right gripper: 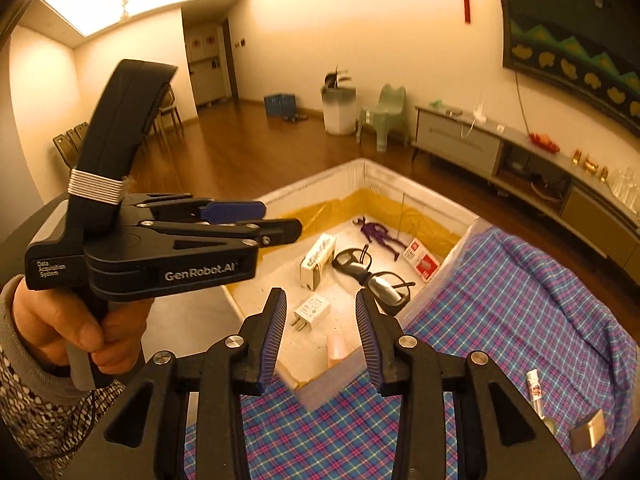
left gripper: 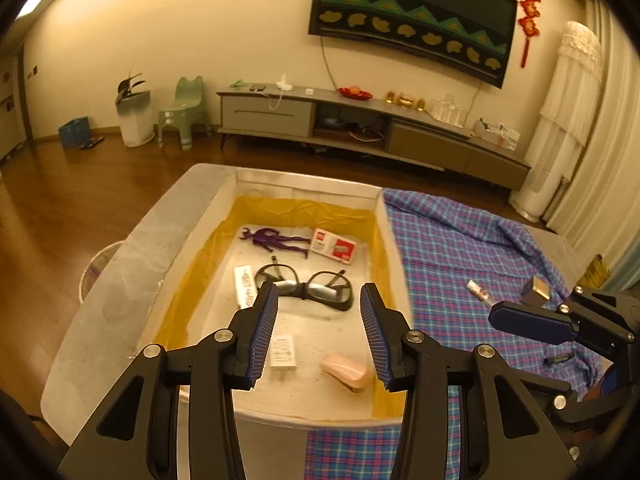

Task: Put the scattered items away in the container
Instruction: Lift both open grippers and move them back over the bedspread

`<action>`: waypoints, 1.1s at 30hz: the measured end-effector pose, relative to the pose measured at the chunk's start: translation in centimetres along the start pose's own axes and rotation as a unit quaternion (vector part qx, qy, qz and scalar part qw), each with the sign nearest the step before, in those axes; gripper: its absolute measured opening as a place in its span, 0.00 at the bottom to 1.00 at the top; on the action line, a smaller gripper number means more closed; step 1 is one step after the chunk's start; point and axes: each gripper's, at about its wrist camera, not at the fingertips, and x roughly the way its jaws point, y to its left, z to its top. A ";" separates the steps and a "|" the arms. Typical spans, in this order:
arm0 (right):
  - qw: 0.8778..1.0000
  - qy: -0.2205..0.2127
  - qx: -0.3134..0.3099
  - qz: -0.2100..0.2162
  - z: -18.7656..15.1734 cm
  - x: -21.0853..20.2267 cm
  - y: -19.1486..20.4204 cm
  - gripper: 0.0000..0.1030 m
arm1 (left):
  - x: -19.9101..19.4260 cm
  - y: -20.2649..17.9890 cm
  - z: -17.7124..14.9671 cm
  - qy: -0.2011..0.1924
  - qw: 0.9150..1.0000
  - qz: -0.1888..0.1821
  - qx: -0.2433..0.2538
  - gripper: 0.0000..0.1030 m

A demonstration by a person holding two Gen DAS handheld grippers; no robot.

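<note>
Both grippers are held empty, fingers apart. A small tube [right gripper: 534,390] is left on the plaid cloth [right gripper: 520,300], nearer the right gripper [right gripper: 322,340], lengthwise toward it.

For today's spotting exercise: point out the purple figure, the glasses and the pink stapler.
purple figure [left gripper: 276,240], left wrist view, torso.
glasses [left gripper: 306,289], left wrist view, bridge.
pink stapler [left gripper: 346,371], left wrist view, top of body.
</note>
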 end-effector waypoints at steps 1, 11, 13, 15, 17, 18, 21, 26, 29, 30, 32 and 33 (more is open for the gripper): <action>1.000 -0.008 0.000 -0.001 -0.2 -0.6 0.0 0.37 | -0.2 -0.5 -0.1 -0.001 1.000 -0.005 0.004 0.44; 0.996 -0.088 0.023 -0.001 -4.4 -7.4 -1.3 0.37 | -1.2 -5.9 -0.7 -0.018 0.998 -0.030 0.044 0.44; 0.995 -0.091 0.028 -0.005 -5.1 -8.1 -1.7 0.37 | -1.2 -7.2 -1.0 -0.019 0.998 -0.038 0.052 0.44; 0.995 -0.095 0.031 -0.009 -6.1 -8.7 -2.3 0.37 | -1.2 -8.4 -1.2 -0.019 0.997 -0.043 0.061 0.44; 0.994 -0.100 0.037 -0.014 -7.1 -9.3 -3.1 0.38 | -1.0 -9.8 -1.4 -0.021 0.996 -0.048 0.073 0.44; 0.994 -0.101 0.041 -0.013 -7.5 -9.5 -3.5 0.38 | -1.0 -10.4 -1.5 -0.022 0.995 -0.050 0.078 0.44; 0.992 -0.113 0.062 -0.011 -9.1 -10.2 -5.1 0.38 | -0.8 -12.3 -1.8 -0.026 0.993 -0.060 0.094 0.44; 0.984 -0.134 0.113 -0.010 -12.3 -11.4 -7.9 0.39 | -0.1 -15.1 -2.2 -0.023 0.991 -0.073 0.114 0.44; 0.980 -0.133 0.147 -0.014 -14.0 -11.7 -9.8 0.42 | 1.3 -17.1 -2.6 -0.008 0.989 -0.080 0.126 0.44; 0.979 -0.131 0.156 -0.015 -14.4 -11.8 -10.4 0.42 | 1.7 -17.6 -2.7 -0.003 0.988 -0.083 0.128 0.44; 0.977 -0.129 0.171 -0.024 -15.3 -12.2 -11.6 0.42 | 2.5 -18.9 -3.0 0.007 0.987 -0.088 0.131 0.44; 0.975 -0.128 0.177 -0.027 -15.6 -12.5 -12.0 0.42 | 3.0 -19.5 -3.1 0.013 0.987 -0.093 0.132 0.44</action>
